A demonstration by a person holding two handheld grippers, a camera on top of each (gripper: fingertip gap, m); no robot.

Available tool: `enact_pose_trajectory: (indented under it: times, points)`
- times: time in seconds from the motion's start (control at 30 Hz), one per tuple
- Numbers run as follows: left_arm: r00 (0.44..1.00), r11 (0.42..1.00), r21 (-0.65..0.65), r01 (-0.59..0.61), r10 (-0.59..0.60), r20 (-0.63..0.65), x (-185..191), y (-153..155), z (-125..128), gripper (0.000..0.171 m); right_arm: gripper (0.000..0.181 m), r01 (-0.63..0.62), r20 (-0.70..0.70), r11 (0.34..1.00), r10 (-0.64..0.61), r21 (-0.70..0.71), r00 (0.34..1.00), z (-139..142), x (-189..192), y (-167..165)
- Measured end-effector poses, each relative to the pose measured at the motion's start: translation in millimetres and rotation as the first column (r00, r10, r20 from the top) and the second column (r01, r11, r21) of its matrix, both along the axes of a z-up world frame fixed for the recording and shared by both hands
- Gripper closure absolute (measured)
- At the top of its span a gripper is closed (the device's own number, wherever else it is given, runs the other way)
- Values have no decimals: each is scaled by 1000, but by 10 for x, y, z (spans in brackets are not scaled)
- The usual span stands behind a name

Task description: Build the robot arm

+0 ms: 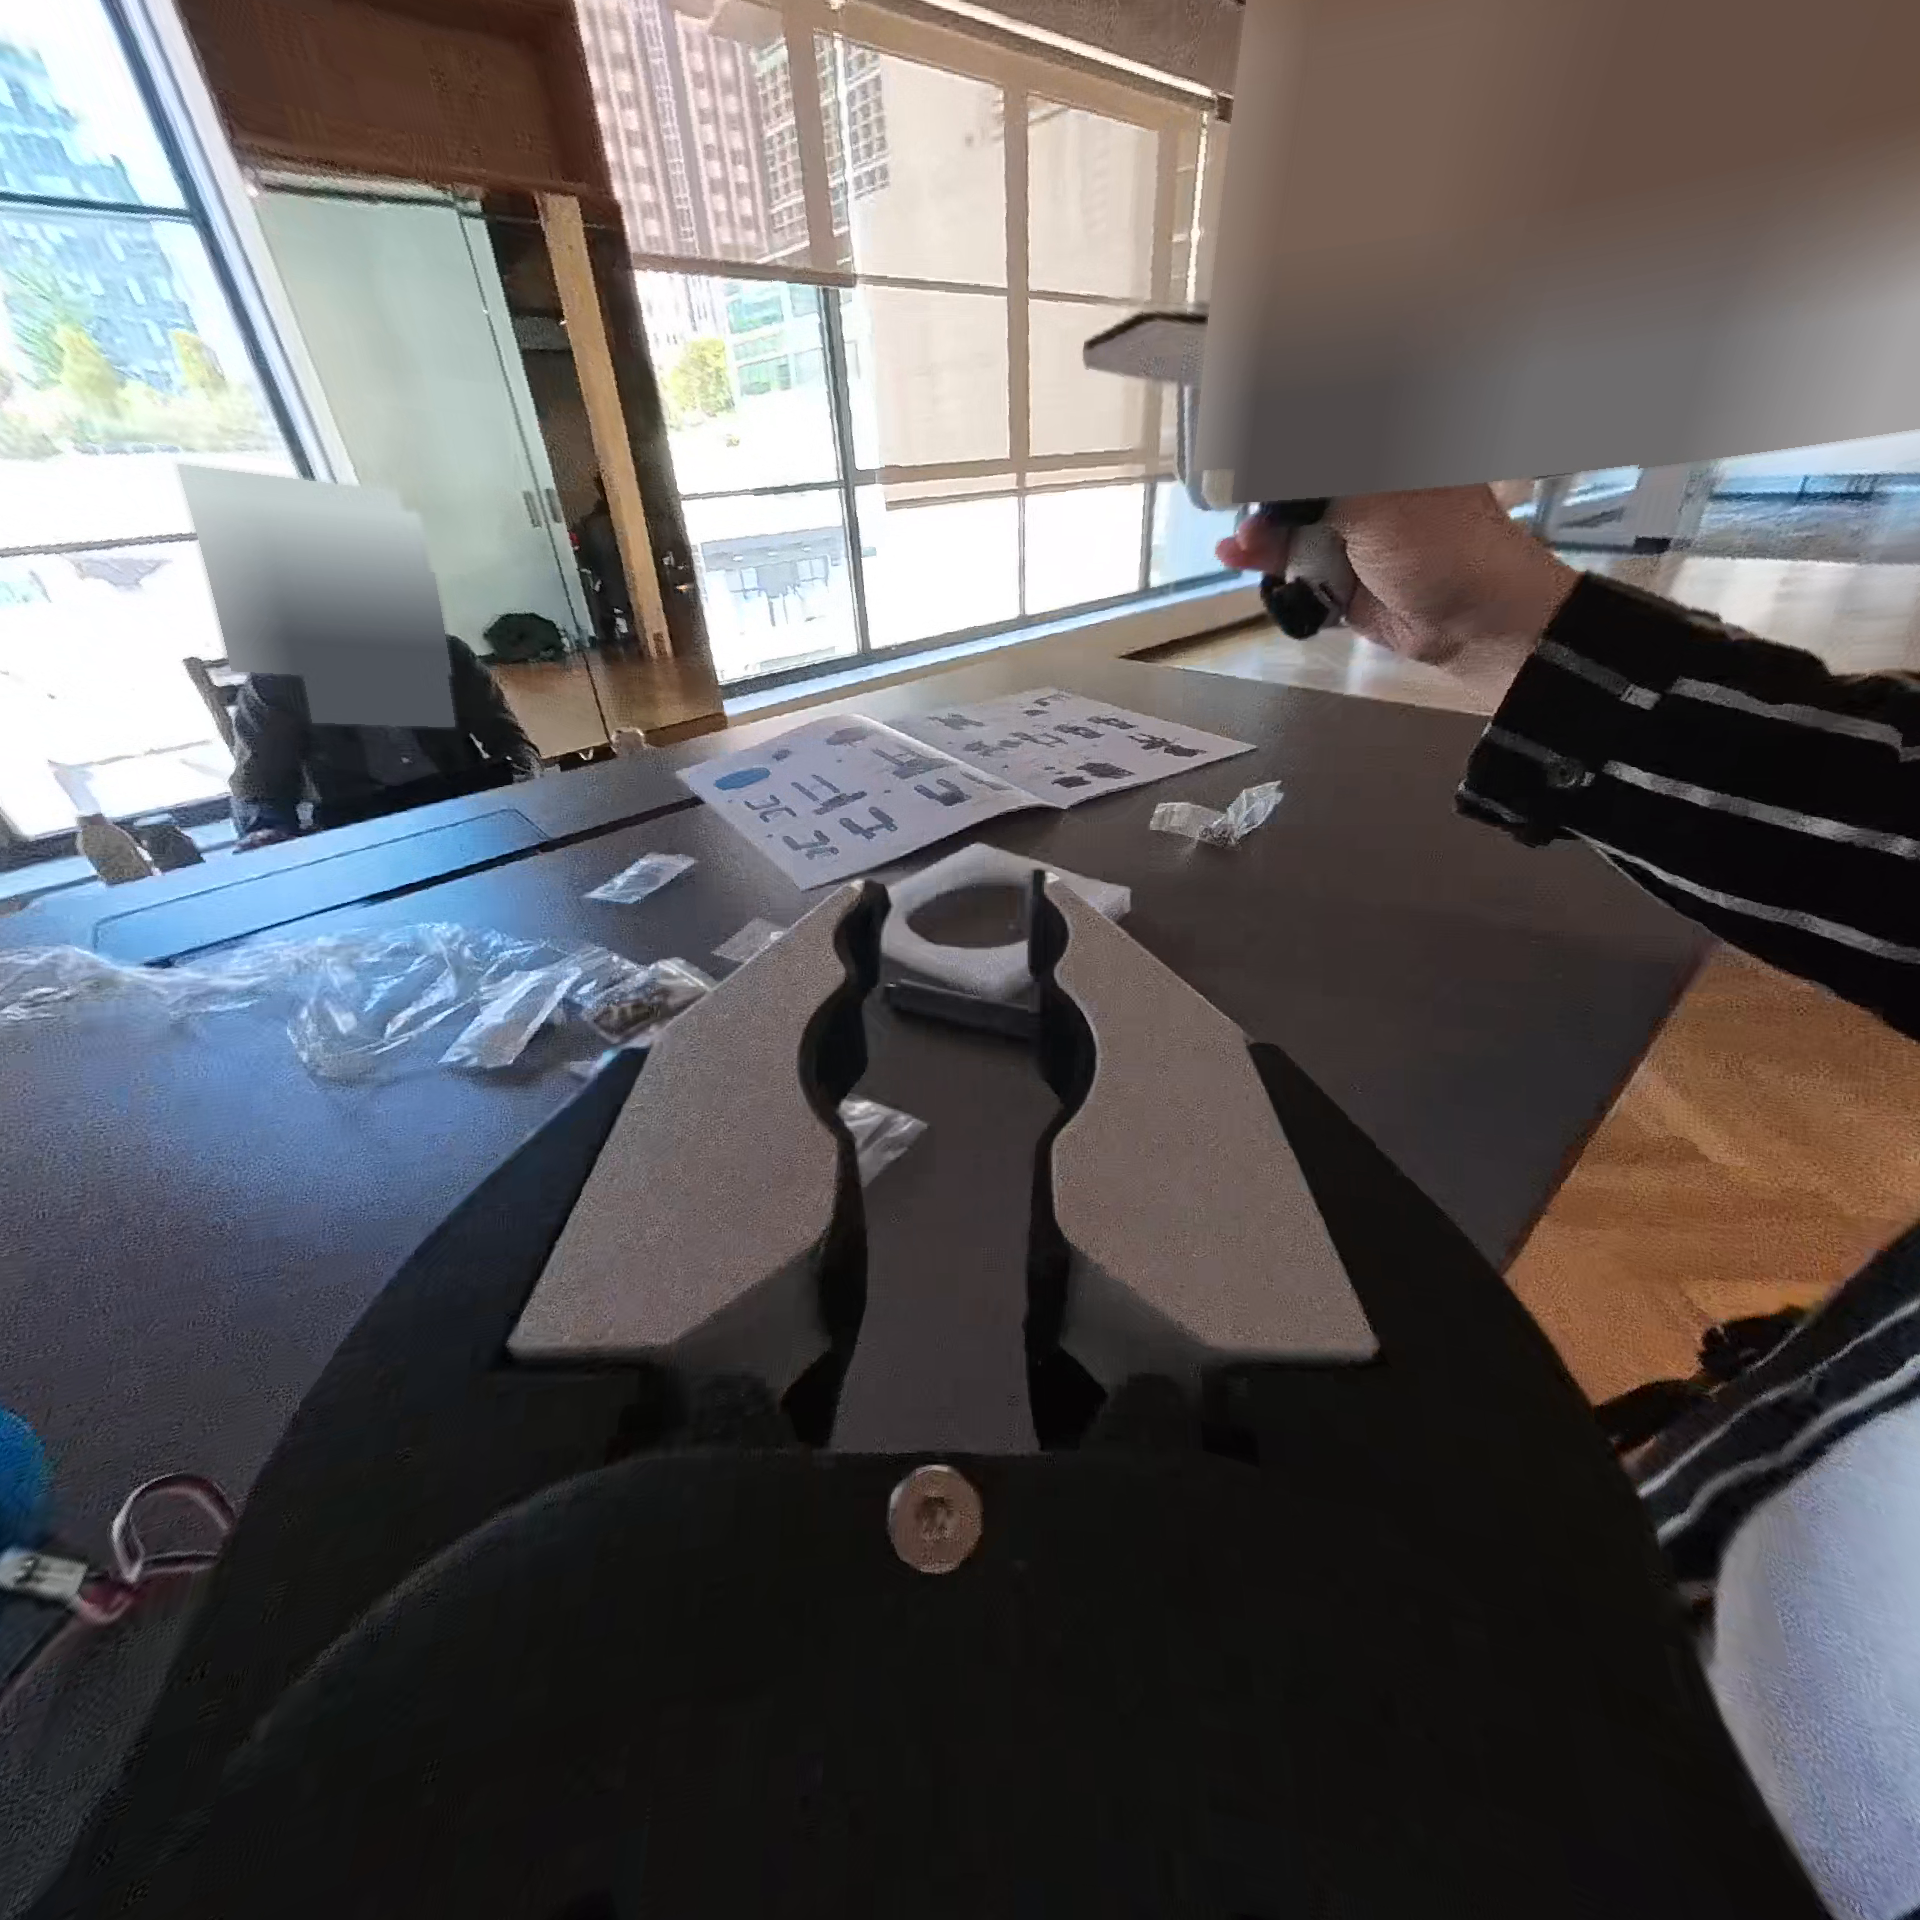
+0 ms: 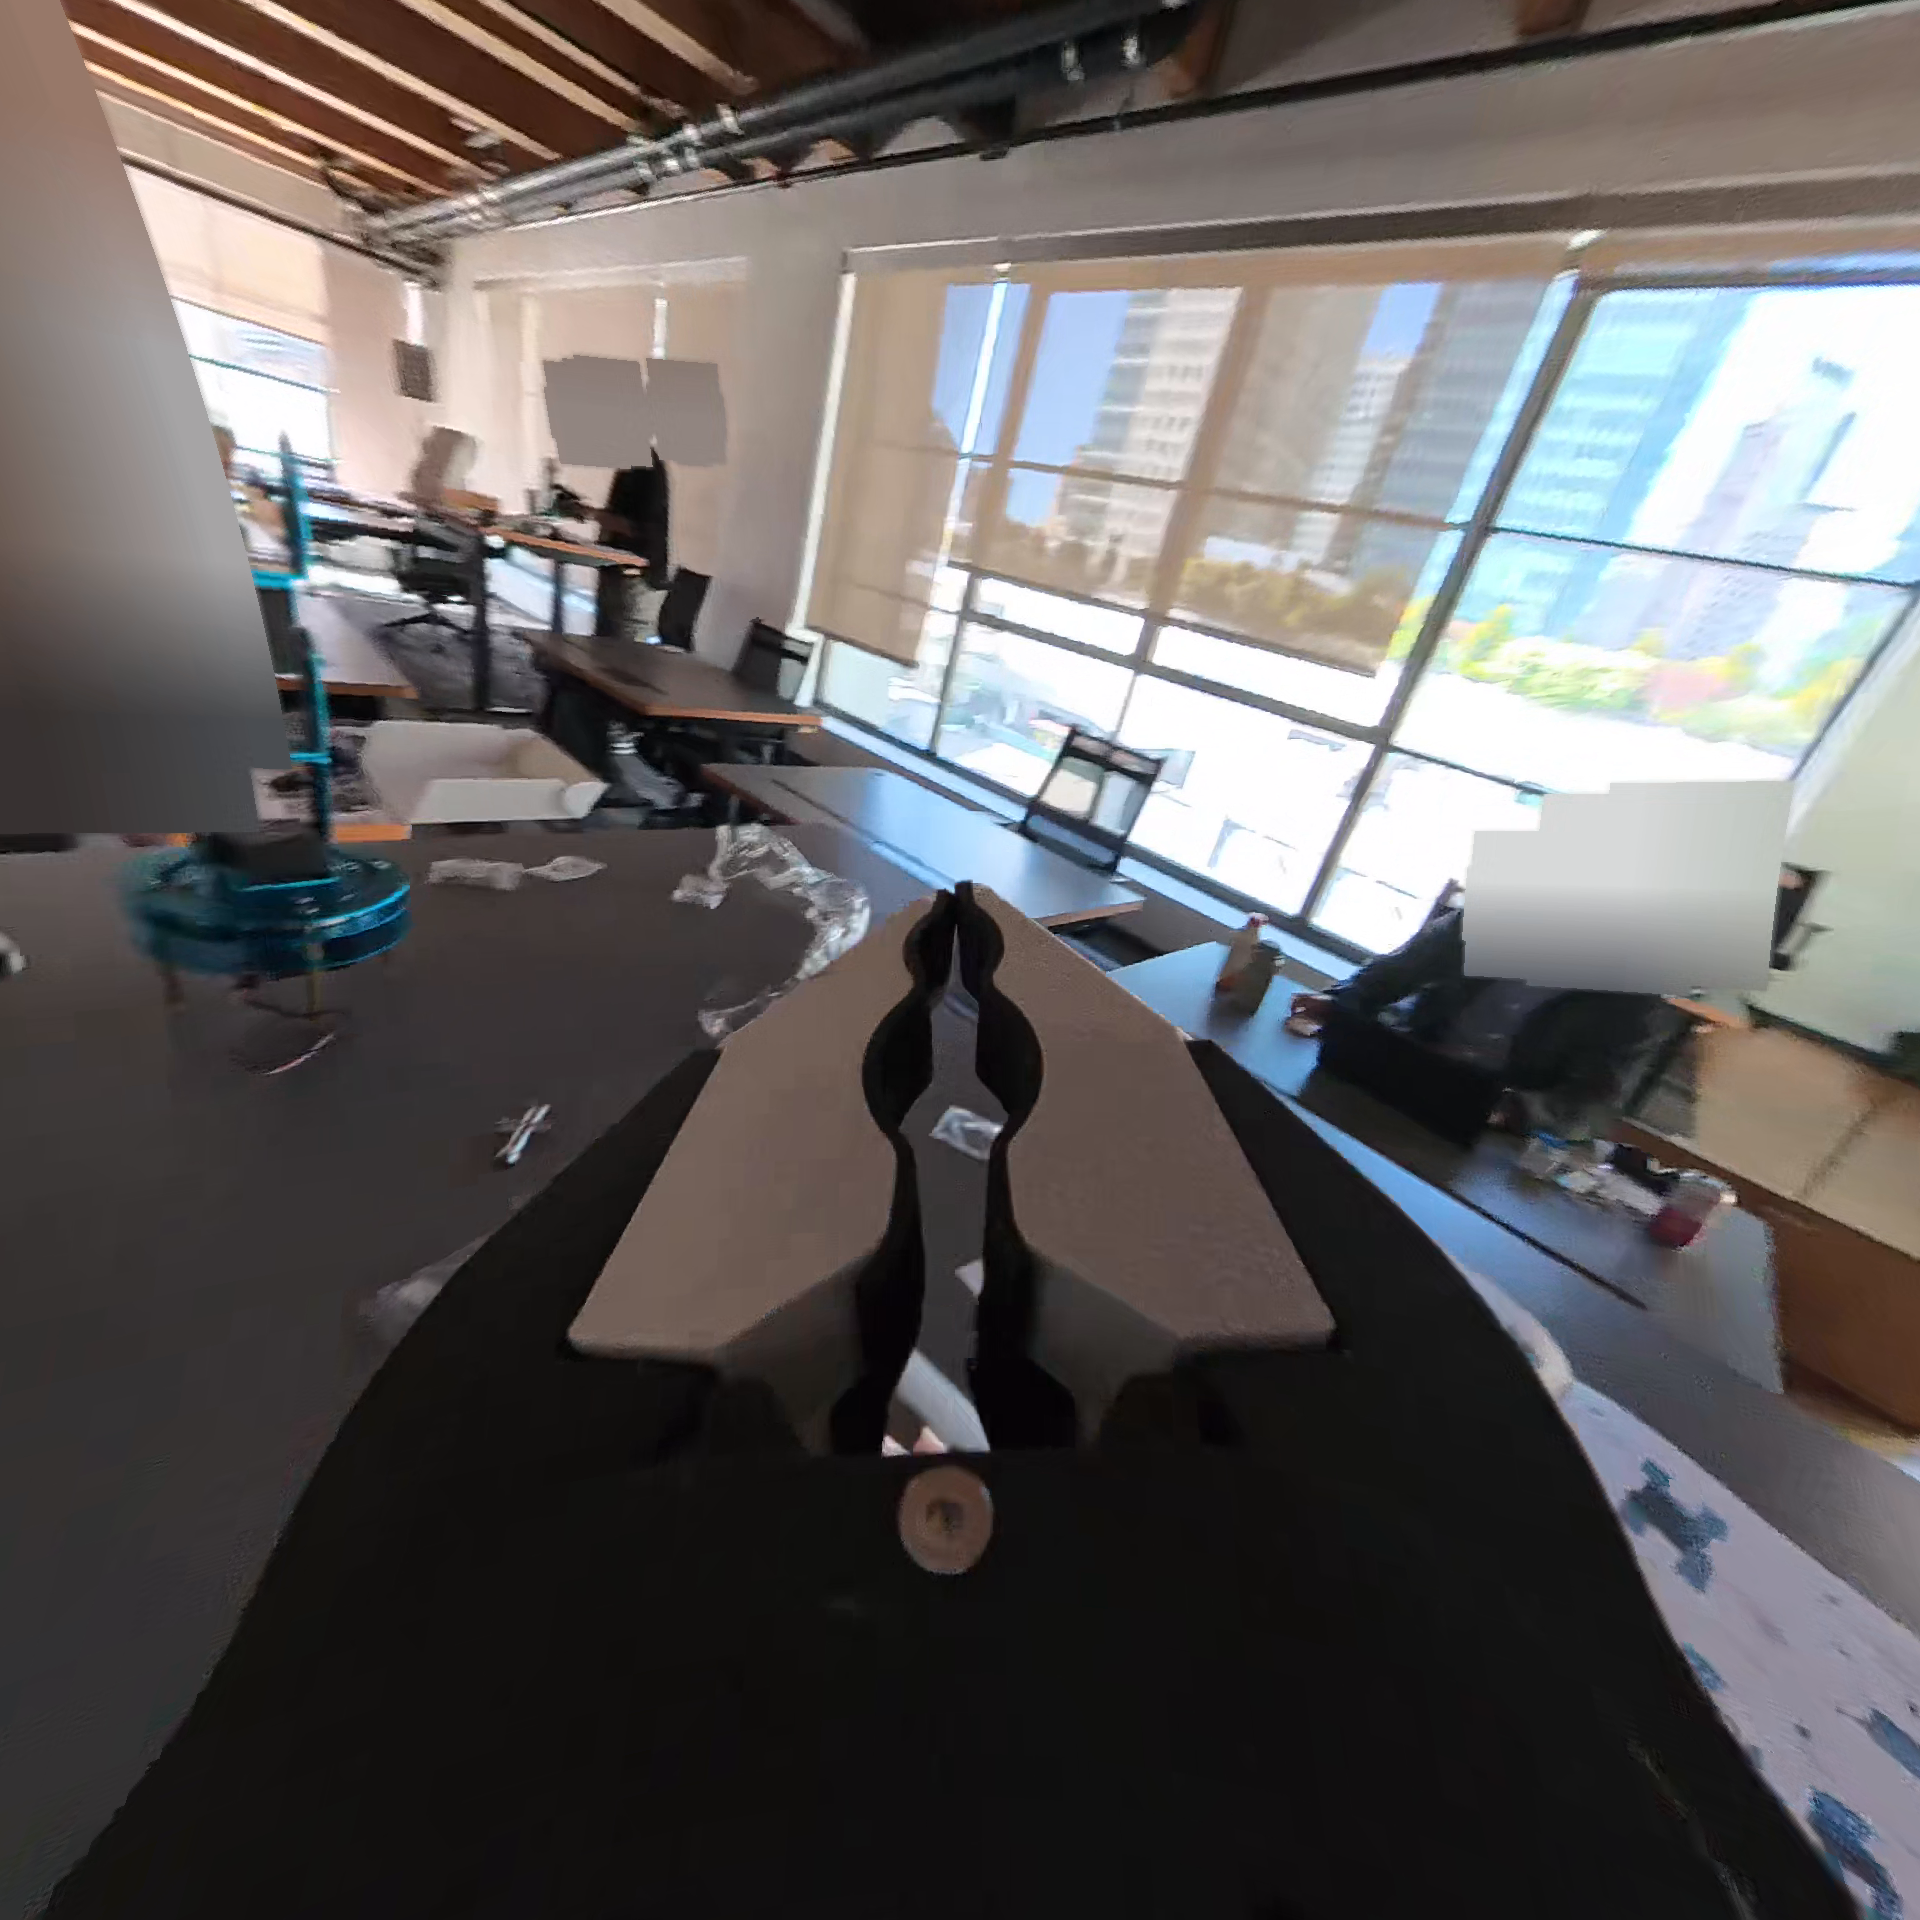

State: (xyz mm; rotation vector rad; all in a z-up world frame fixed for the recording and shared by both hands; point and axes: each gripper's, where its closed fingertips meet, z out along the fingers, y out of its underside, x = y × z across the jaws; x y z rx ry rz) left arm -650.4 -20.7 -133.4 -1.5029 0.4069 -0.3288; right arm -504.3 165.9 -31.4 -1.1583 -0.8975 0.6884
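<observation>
Fingers of the left gripper [image 1: 951, 914] fill the lower centre of the left wrist view, spread apart with a clear gap and gripping nothing, raised above the dark table [image 1: 1351, 935]. Just past their tips sits a white foam block [image 1: 997, 909] with a round hole, resting on a dark flat piece, probably packing set aside. Clear plastic bags [image 1: 416, 987] lie scattered at middle left, an open instruction booklet [image 1: 956, 774] lies flat beyond the foam, and 1 small bag [image 1: 1216, 816] sits right of it. The table's right edge drops to wood floor. In the right wrist view the right gripper [image 2: 958, 904] has its tips pinched together, empty, aimed across open tabletop; a blue round assembly [image 2: 265, 904] stands at middle left, crumpled plastic [image 2: 790, 914] beyond.
</observation>
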Motion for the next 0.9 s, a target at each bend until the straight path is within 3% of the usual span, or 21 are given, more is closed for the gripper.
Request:
enact_pose_trajectory:
  times: [0.07,0.17,0.2,0.3,0.4,0.43,0.57,0.63,0.7,0.77,0.83,0.9]
  points:
    - [998,998,-9,63,-63,13,-123,-21,-59,145,181,91,-37,996,-90,17,995,74,-98,36]
    - [997,997,65,33,-28,-73,-566,-111,24,139,177,218,-59,975,-215,39,975,139,-280,61]
    - [997,994,106,15,-7,-74,-738,-165,104,141,179,197,-55,980,-196,17,979,125,-392,29]
    - [999,990,143,-13,18,-35,-1190,-323,254,152,181,67,-74,991,-76,-116,994,68,-720,-66]
    - [993,986,158,-62,77,-93,-1582,-418,278,157,181,10,-49,994,-16,-112,999,39,-906,-105]
    - [988,980,177,-94,114,-107,-1736,-435,307,158,179,-81,-59,987,73,-137,996,44,-1001,-191]
    - [986,963,213,-165,165,17,-2310,-468,542,150,181,-377,-228,875,317,-305,921,202,-1197,-368]
    - [990,969,206,-140,130,60,-2456,-479,627,146,181,-403,-284,869,325,-286,902,332,-1167,-393]
    - [991,964,232,-132,127,38,-2541,-513,690,148,181,-275,-205,928,227,-250,952,335,-1121,-391]
    - [987,951,265,-157,161,6,-2610,-550,718,151,181,-66,53,984,76,-168,996,172,-1073,-493]
    - [985,945,282,-165,174,-4,-2605,-588,717,153,181,203,348,979,-181,-27,920,-144,-867,-541]
    - [985,943,292,-158,170,-17,-2543,-616,692,157,171,304,446,953,-280,20,850,-474,-784,-691]
